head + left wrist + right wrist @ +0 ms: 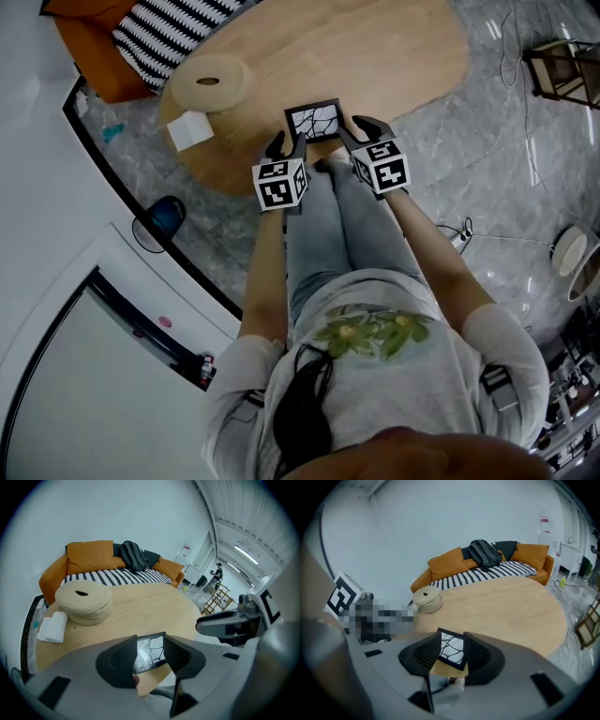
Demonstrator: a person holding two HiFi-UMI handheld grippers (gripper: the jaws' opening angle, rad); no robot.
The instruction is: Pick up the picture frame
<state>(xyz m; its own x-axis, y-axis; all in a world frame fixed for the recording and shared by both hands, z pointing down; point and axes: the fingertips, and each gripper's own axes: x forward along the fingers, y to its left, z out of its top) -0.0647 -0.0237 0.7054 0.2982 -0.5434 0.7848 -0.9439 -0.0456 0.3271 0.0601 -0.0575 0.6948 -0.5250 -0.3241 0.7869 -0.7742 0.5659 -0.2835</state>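
The person's grey shirt (pixel 375 347) is filling the lower head view. The left gripper (pixel 287 143) and right gripper (pixel 361 131) are flanking the picture frame (pixel 314 120), both holding their jaws apart and empty. The frame is lying at the near edge of the table (pixel 394 66), and the jaws are hiding its sides in both gripper views. A woven basket (pixel 208 82) and a white towel (pixel 190 129) are sitting left of the frame.

We see a table (pixel 403 56) of pale wood, smooth and matt. At upper centre of the head view, the picture frame (pixel 315 120) has a matt black border round a glossy pane. The round basket (pixel 208 82) looks like rough coiled rope. The floor (pixel 469 159) is polished grey stone. The left gripper (pixel 150 641) and right gripper (pixel 452 638) are matt grey plastic with ribbed black pads (pixel 123 663).
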